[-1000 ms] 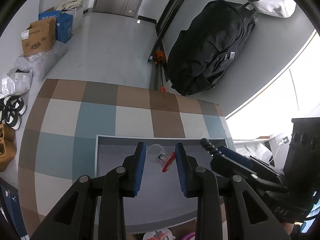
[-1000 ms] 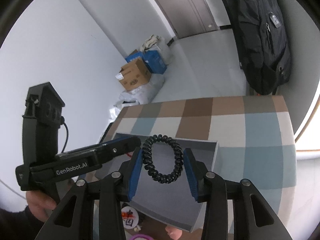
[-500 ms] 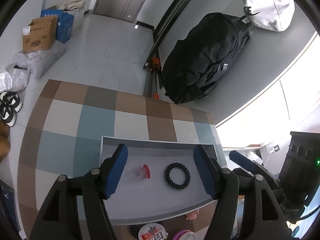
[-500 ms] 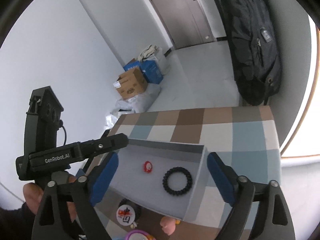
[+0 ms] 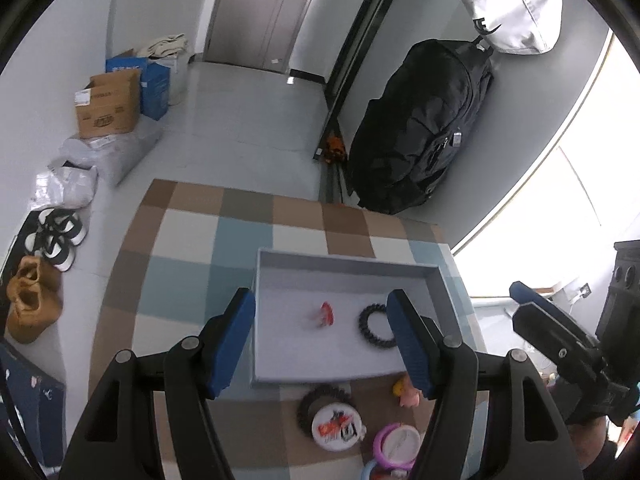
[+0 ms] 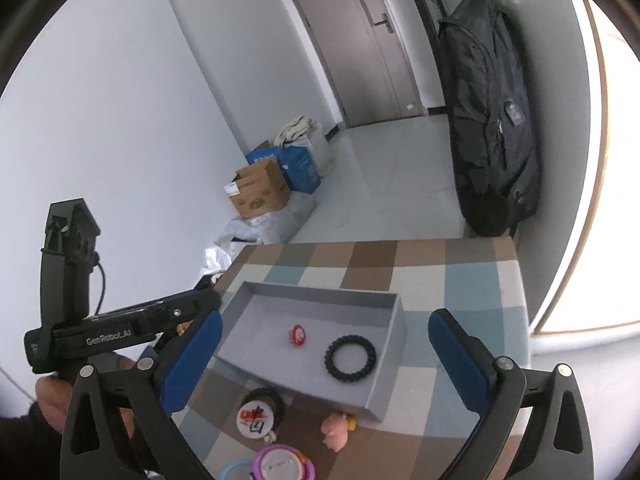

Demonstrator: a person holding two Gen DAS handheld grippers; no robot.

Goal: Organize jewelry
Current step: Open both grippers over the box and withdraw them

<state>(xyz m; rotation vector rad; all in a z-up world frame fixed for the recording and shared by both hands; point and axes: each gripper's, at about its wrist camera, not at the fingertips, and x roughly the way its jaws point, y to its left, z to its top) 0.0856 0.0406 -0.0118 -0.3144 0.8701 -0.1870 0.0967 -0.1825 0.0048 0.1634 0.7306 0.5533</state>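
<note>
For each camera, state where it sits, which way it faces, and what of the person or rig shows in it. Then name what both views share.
Left wrist: rides the left gripper, looking down past its blue fingers into the grey tray; the right gripper shows at right.
Right wrist: rides the right gripper, facing the tray and door; the left gripper and hand show at left.
Shared: tray, black hair tie, red trinket.

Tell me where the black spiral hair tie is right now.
In both wrist views the black spiral hair tie lies flat inside the grey tray, toward its right side, just right of the small red trinket and apart from it; neither tool touches it.
</note>
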